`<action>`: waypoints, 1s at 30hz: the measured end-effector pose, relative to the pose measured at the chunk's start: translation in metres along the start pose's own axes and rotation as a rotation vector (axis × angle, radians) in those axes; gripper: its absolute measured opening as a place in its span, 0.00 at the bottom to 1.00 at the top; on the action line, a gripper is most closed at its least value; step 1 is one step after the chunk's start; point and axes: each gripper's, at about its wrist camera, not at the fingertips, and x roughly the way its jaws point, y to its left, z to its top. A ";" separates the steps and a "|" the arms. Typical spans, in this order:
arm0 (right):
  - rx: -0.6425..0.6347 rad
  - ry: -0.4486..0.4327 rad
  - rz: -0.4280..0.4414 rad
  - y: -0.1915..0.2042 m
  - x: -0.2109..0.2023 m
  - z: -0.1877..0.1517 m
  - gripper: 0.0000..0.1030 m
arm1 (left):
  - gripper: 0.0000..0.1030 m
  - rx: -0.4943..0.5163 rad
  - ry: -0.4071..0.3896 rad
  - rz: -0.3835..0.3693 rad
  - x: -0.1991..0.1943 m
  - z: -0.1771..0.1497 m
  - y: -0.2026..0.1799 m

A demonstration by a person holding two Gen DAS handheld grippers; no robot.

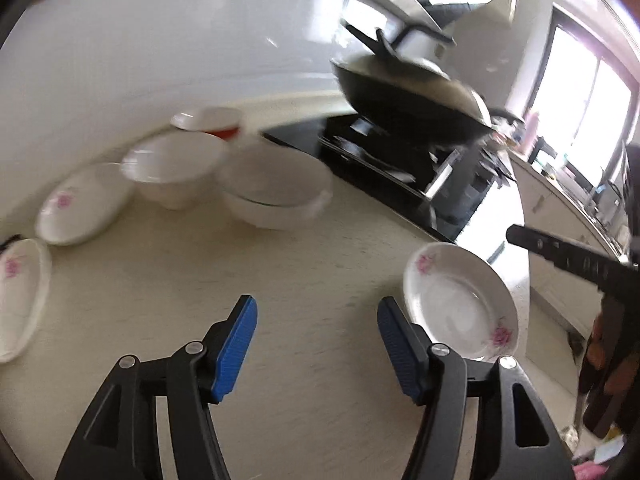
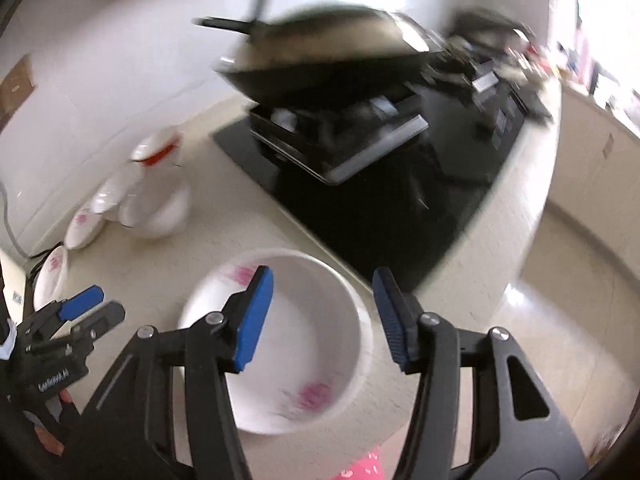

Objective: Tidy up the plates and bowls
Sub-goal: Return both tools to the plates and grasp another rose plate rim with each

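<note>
A white plate with pink flowers [image 1: 460, 304] lies flat on the cream counter near its front edge, just right of my left gripper [image 1: 316, 312], which is open over bare counter with nothing between its blue pads. In the right wrist view the same plate [image 2: 312, 360] lies below my right gripper [image 2: 322, 284], whose jaws stand open above it without touching. Two more flowered plates [image 1: 80, 208] lie at the far left. Behind them stand a white bowl [image 1: 176, 168], a stack of white bowls [image 1: 276, 196] and a red-banded bowl [image 1: 212, 120].
A black cooktop [image 2: 380, 208] fills the counter's right part, with a lidded black wok [image 1: 408, 88] on its burner. The counter's front edge drops to a tiled floor [image 2: 560, 320]. My left gripper [image 2: 80, 308] shows at the left of the right wrist view.
</note>
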 end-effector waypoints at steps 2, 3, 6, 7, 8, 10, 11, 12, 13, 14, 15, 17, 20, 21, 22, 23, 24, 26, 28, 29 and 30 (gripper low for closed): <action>-0.076 -0.009 0.014 0.031 -0.003 0.010 0.54 | 0.64 -0.052 -0.033 0.042 -0.017 -0.004 0.022; -0.125 -0.013 0.031 0.052 -0.004 0.014 0.54 | 0.65 -0.080 -0.054 0.062 -0.026 -0.006 0.033; -0.186 -0.009 0.067 0.095 -0.002 0.021 0.59 | 0.81 -0.192 -0.113 0.183 -0.051 -0.018 0.069; -0.195 0.010 0.087 0.110 0.003 0.022 0.69 | 0.82 -0.239 -0.133 0.244 -0.059 -0.024 0.085; -0.194 0.036 0.116 0.123 0.009 0.023 0.72 | 0.82 -0.268 -0.155 0.297 -0.064 -0.029 0.097; -0.192 0.095 0.229 0.151 0.025 0.021 0.73 | 0.82 -0.351 -0.141 0.377 -0.070 -0.042 0.128; -0.197 0.131 0.268 0.166 0.035 0.019 0.73 | 0.82 -0.387 -0.125 0.401 -0.070 -0.047 0.140; -0.202 0.183 0.315 0.182 0.049 0.016 0.73 | 0.82 -0.427 -0.102 0.432 -0.070 -0.053 0.154; -0.201 0.240 0.369 0.196 0.063 0.012 0.73 | 0.82 -0.476 -0.076 0.464 -0.069 -0.059 0.169; -0.201 0.272 0.401 0.208 0.072 0.008 0.72 | 0.82 -0.512 -0.066 0.475 -0.070 -0.065 0.180; -0.210 0.312 0.443 0.227 0.085 0.004 0.69 | 0.82 -0.550 -0.062 0.483 -0.073 -0.071 0.190; -0.232 0.348 0.483 0.250 0.099 -0.004 0.60 | 0.82 -0.611 -0.061 0.504 -0.078 -0.080 0.206; -0.257 0.407 0.548 0.289 0.124 -0.008 0.51 | 0.82 -0.661 -0.067 0.516 -0.084 -0.090 0.221; -0.263 0.421 0.559 0.301 0.131 -0.008 0.51 | 0.82 -0.672 -0.065 0.515 -0.084 -0.092 0.226; -0.262 0.431 0.566 0.311 0.136 -0.009 0.50 | 0.82 -0.684 -0.062 0.513 -0.084 -0.093 0.229; -0.258 0.443 0.579 0.322 0.144 -0.009 0.50 | 0.82 -0.690 -0.059 0.512 -0.081 -0.093 0.230; -0.259 0.450 0.591 0.332 0.149 -0.008 0.50 | 0.82 -0.695 -0.057 0.514 -0.080 -0.094 0.231; -0.272 0.456 0.606 0.351 0.155 -0.008 0.50 | 0.82 -0.686 -0.051 0.528 -0.075 -0.092 0.231; -0.296 0.463 0.612 0.366 0.163 -0.005 0.47 | 0.82 -0.691 -0.051 0.524 -0.071 -0.090 0.233; -0.315 0.465 0.612 0.375 0.166 -0.006 0.45 | 0.82 -0.689 -0.053 0.526 -0.071 -0.089 0.231; -0.324 0.464 0.616 0.380 0.169 -0.007 0.38 | 0.82 -0.690 -0.052 0.525 -0.071 -0.090 0.231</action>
